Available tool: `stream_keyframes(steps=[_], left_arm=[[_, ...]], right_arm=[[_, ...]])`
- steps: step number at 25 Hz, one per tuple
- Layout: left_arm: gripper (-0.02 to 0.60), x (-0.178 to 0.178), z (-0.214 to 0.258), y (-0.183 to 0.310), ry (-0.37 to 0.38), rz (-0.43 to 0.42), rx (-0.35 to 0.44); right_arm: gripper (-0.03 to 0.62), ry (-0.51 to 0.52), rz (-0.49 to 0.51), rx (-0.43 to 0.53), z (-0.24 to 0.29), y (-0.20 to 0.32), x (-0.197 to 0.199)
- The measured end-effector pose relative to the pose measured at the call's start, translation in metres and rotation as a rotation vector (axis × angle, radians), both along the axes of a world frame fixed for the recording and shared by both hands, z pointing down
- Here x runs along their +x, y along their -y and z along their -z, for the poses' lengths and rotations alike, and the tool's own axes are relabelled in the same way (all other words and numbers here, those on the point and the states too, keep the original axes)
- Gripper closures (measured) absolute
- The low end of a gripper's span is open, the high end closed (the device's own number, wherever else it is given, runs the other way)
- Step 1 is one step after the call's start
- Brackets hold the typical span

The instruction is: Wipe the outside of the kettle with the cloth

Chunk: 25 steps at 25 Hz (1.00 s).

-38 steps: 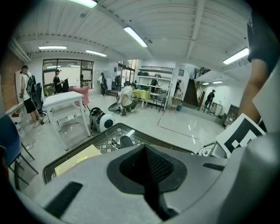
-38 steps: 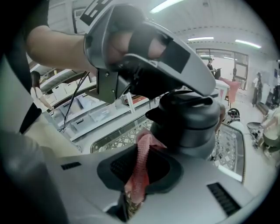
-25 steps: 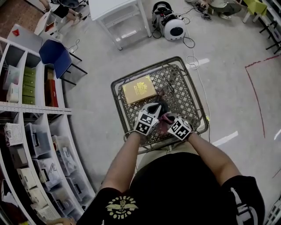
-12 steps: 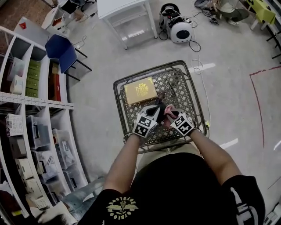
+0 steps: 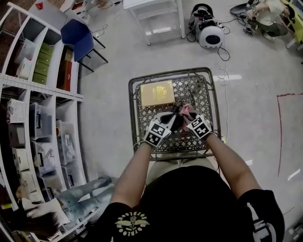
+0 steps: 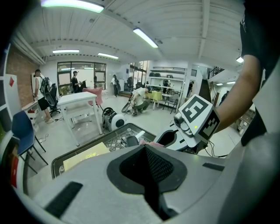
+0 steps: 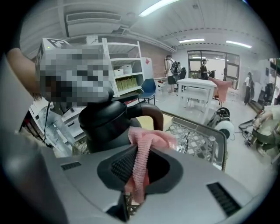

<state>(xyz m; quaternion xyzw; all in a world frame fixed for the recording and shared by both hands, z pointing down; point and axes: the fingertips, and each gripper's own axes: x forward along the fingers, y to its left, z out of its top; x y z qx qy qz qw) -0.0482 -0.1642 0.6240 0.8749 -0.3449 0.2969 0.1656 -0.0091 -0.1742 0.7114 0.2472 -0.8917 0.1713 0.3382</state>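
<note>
A black kettle (image 5: 173, 121) stands on the mesh cart (image 5: 170, 72) between my two grippers. In the right gripper view its lid, body (image 7: 105, 124) and curved handle sit just ahead of the jaws. My right gripper (image 5: 188, 117) is shut on a pink cloth (image 5: 186, 112). The cloth (image 7: 146, 140) bunches out of the right gripper (image 7: 138, 162) against the kettle's handle side. At the kettle's left, my left gripper (image 5: 168, 120) has its pads closed together. Nothing shows between the left gripper's (image 6: 147, 151) pads, and the kettle's body is hidden under them.
A flat yellow box (image 5: 157, 93) lies at the cart's far left. White shelves (image 5: 38, 108) with bins run along the left, and a person crouches by them (image 5: 80, 194). A blue chair (image 5: 78, 38), a white table (image 5: 156, 14) and a round white machine (image 5: 210, 35) stand beyond.
My right gripper has carried the pink cloth away from the cart's near edge, farther along the kettle. The left gripper has stayed by the kettle.
</note>
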Motion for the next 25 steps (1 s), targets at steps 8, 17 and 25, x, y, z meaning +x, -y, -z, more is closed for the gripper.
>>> stream_keyframes(steps=[8, 17, 25], left_arm=[[0.575, -0.001, 0.004, 0.002, -0.003, 0.017, -0.008], [0.576, -0.001, 0.005, 0.002, -0.013, 0.007, -0.033], [0.576, -0.002, -0.001, -0.002, -0.017, -0.051, -0.025]], right_arm=[[0.549, -0.003, 0.055, -0.025, -0.014, -0.017, 0.001], [0.549, 0.001, 0.07, -0.093, -0.022, -0.071, -0.009], [0.549, -0.003, 0.105, -0.087, -0.024, -0.104, -0.045]])
